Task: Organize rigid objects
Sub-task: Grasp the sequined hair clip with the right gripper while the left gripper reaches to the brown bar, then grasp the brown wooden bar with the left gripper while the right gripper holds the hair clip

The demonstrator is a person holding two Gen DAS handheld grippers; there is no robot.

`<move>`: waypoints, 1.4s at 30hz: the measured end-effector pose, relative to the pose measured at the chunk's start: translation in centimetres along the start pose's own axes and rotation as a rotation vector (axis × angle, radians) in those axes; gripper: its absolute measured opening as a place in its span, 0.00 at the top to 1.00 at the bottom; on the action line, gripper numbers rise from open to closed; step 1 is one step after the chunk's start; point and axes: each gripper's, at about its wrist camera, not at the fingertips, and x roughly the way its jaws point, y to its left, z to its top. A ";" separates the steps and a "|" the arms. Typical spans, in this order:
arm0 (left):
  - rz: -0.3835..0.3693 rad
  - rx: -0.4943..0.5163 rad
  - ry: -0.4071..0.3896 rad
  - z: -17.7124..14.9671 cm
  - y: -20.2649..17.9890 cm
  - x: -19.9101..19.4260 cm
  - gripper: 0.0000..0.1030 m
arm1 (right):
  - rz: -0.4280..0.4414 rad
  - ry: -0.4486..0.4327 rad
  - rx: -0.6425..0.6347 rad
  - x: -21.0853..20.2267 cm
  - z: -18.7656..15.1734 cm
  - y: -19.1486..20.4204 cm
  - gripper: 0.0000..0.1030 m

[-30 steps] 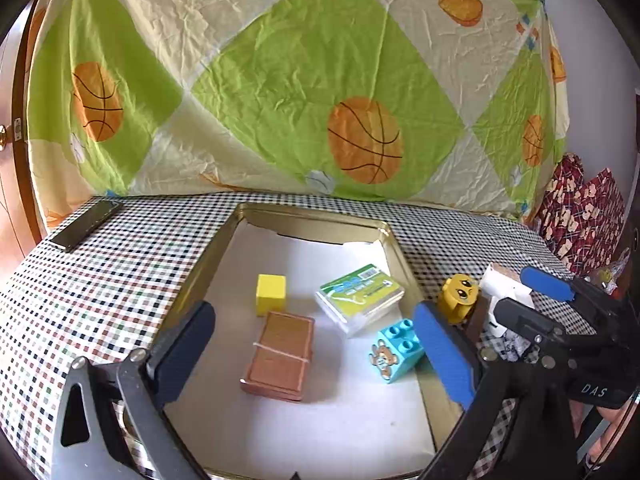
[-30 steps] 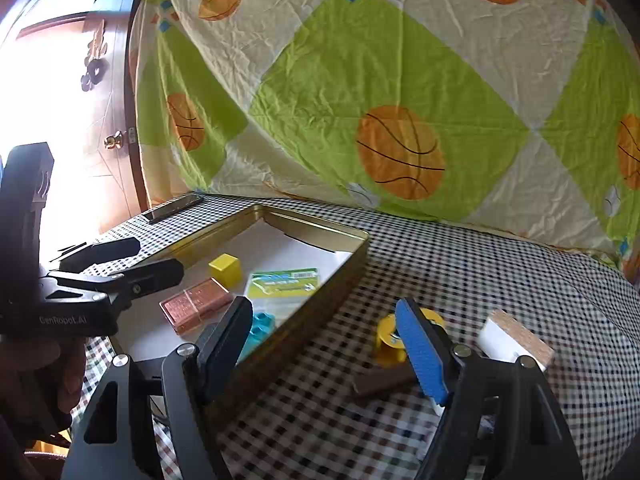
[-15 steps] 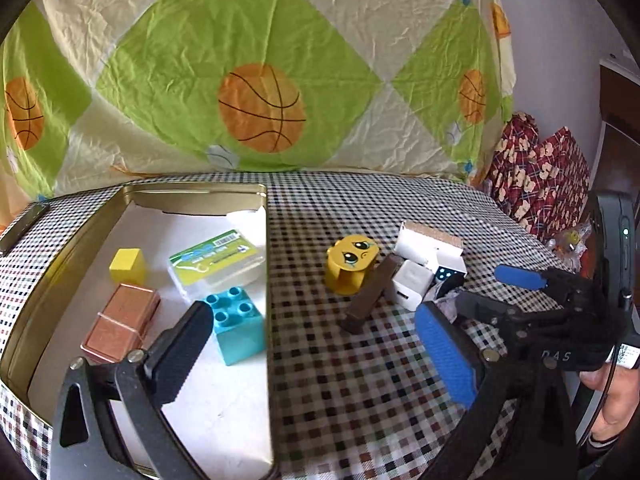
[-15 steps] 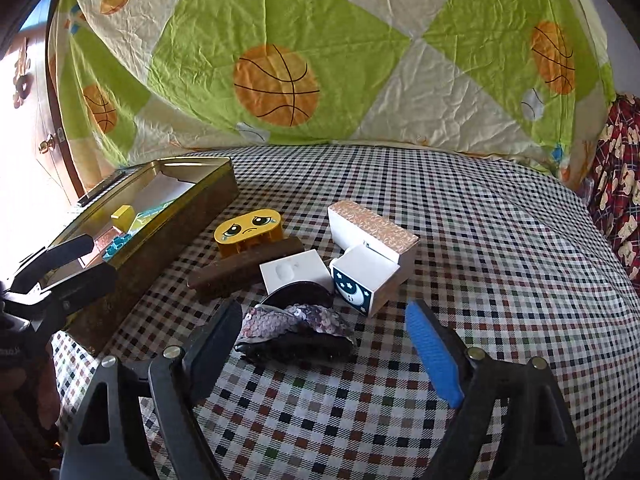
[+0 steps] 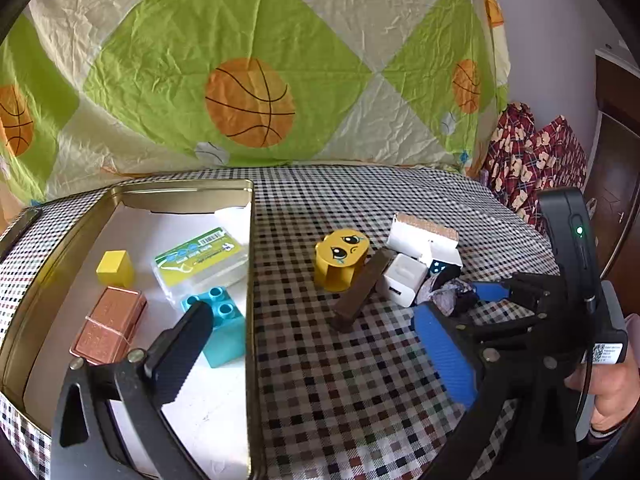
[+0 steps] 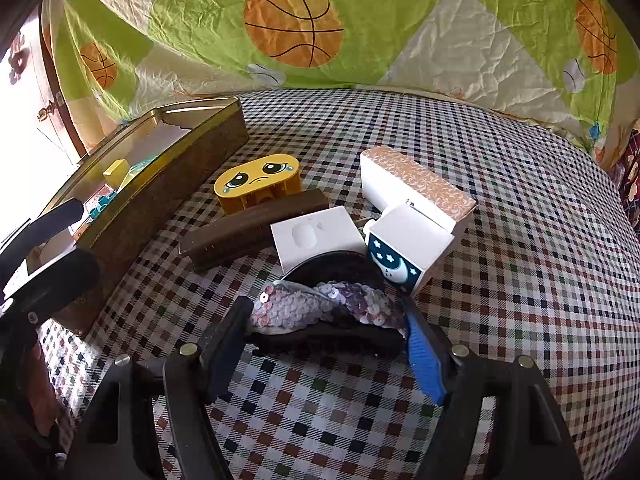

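Sequinned hair clip (image 6: 326,312) gripped by right claw (image 6: 326,320) (left claw (image 5: 316,344) wide).

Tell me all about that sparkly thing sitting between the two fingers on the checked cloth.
It is a hair claw clip: a dark toothed plastic body topped with a band of lilac-silver sequins. It lies on its side on the checked tablecloth, just in front of a white charger box and a moon-printed box. The right gripper brackets it, one finger at each end; whether they press it yet is unclear.
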 end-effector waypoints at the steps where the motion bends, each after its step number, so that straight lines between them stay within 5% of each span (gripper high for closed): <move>1: -0.003 0.008 -0.001 0.0 -0.2 0.0 0.01 | -0.007 -0.018 -0.007 -0.4 -0.1 0.2 0.28; 10: -0.026 0.098 0.017 0.7 -3.3 1.6 0.03 | -0.110 -0.149 0.056 -3.2 0.0 -1.6 0.28; 20: -0.036 0.160 0.137 1.7 -5.5 5.9 0.37 | -0.149 -0.186 0.122 -3.8 0.8 -3.9 0.28; 31: -0.058 0.164 0.232 1.7 -5.4 8.4 0.53 | -0.141 -0.181 0.139 -2.6 1.1 -4.0 0.28; 35: -0.104 0.159 0.285 1.3 -5.3 8.8 0.73 | -0.159 -0.182 0.120 -2.7 1.1 -3.6 0.28; 42: -0.097 0.149 0.304 1.3 -5.2 9.4 0.79 | -0.173 -0.184 0.095 -2.8 1.2 -3.2 0.28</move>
